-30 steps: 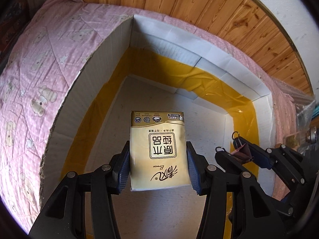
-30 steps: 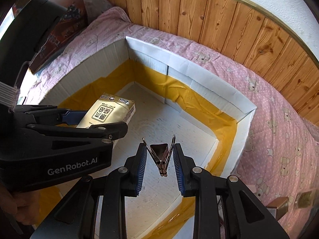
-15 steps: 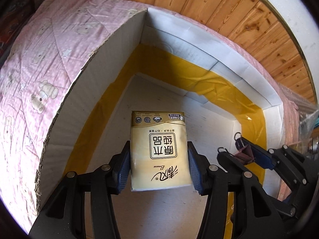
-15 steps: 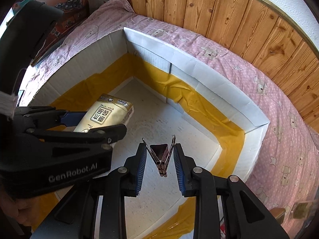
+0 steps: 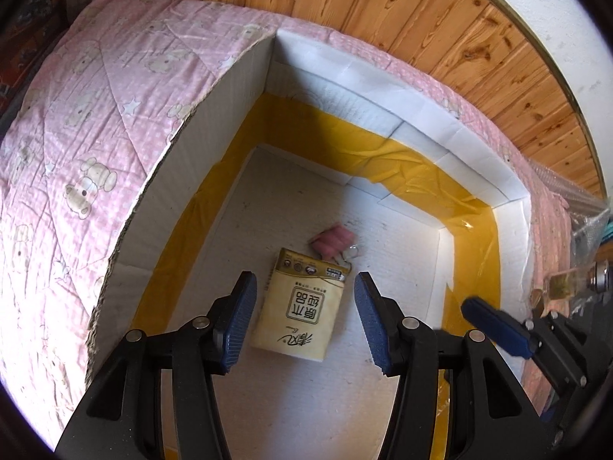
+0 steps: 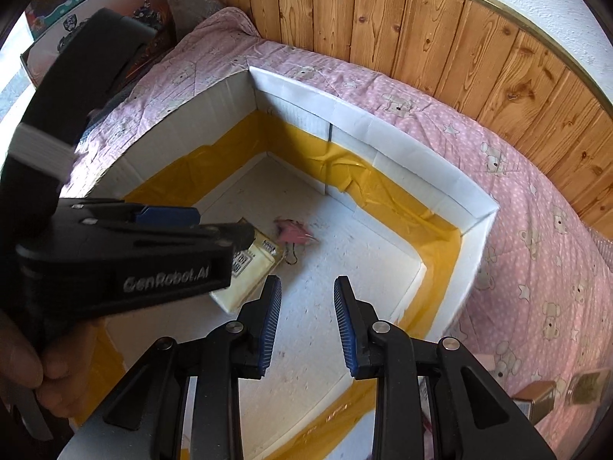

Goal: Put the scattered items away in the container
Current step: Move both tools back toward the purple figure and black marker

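Two views show the white box. In the left wrist view, the left tool (image 5: 302,318) stands wide apart and empty, its jaws having just been opening; the tissue pack (image 5: 302,314) lies released on the floor of the box (image 5: 383,88), lower centre of the frame, a pink binder clip (image 5: 332,243) touching its far end. In the right wrist view, the right tool (image 6: 306,318) at bottom centre stands parted and empty; the clip (image 6: 293,232) lies mid-frame beside the pack (image 6: 249,272), which the left tool (image 6: 214,232) partly hides.
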The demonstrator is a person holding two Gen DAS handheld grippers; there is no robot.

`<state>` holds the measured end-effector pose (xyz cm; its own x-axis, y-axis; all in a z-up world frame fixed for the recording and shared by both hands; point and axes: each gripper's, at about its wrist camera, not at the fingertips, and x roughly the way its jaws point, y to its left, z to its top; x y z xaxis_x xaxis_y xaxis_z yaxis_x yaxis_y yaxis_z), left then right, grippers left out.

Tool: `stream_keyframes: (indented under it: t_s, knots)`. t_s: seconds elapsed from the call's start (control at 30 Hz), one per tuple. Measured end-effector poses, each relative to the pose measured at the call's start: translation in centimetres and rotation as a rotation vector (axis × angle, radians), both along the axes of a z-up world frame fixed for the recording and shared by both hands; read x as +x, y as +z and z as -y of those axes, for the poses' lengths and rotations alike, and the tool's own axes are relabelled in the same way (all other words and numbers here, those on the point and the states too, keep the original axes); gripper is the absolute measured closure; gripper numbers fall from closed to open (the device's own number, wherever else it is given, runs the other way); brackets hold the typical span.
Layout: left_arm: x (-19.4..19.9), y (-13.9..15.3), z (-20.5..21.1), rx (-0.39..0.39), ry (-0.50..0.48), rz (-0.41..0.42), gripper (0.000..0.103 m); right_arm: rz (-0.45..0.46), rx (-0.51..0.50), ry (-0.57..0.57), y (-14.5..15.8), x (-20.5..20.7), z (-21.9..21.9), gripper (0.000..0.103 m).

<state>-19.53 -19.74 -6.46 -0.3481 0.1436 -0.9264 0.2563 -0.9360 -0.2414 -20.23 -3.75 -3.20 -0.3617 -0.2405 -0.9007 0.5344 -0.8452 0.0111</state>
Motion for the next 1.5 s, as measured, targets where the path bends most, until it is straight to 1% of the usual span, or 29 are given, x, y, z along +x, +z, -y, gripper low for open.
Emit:
stream_keyframes:
  t_s: [0.23,0.37,0.6,0.67,0.77,0.8,0.93,1.03,1.17,1.3,1.37,1.5]
  knots:
    - [1.4,1.6,-0.8,-0.013,-0.01,-0.037,0.047,-0.02,-0.01,0.011,1.2,3.1,-0.6,0.073]
    - [2.4,2.6,-2.3,-0.029,-0.025,-0.064,0.047,-0.048,-0.029,0.028,2.5,5.5,-0.9,0.073]
    - [6.8,5.6,-3.4,-0.022,-0.031,-0.132,0.047,-0.098,-0.084,0.056,4.1,9.9,-1.9,0.073]
    - [8.1,6.3,-3.7,-0.013,-0.025,-0.155,0.047,-0.128,-0.121,0.066,4.7,11.3,-2.4,0.073]
    - [10.3,7.6,-4.2,0.018,-0.009,-0.199,0.047,-0.186,-0.234,0.083,5.7,14.2,-4.0,0.073]
    - [11.0,8.0,-4.4,0.02,-0.011,-0.214,0.047,-0.199,-0.255,0.08,5.9,14.9,-4.5,0.073]
    - [14.2,9.0,-5.8,-0.012,-0.011,-0.273,0.047,-0.248,-0.357,0.063,6.1,18.3,-6.9,0.073]
    - [16.5,9.0,-7.2,-0.01,-0.014,-0.314,0.047,-0.284,-0.421,0.048,6.0,20.4,-9.1,0.073]
    - [18.6,8.4,-10.5,-0.001,-0.087,-0.352,0.047,-0.325,-0.477,0.016,5.6,22.8,-12.3,0.073]
    - [20.1,8.0,-14.3,-0.04,-0.179,-0.405,0.047,-0.355,-0.503,-0.05,5.0,24.2,-16.0,0.072]
    - [20.4,7.6,-16.2,-0.038,-0.237,-0.407,0.047,-0.357,-0.51,-0.11,4.5,24.2,-18.0,0.072]
    - [20.6,6.0,-19.8,-0.028,-0.342,-0.374,0.047,-0.311,-0.486,-0.281,2.5,22.8,-22.5,0.072]
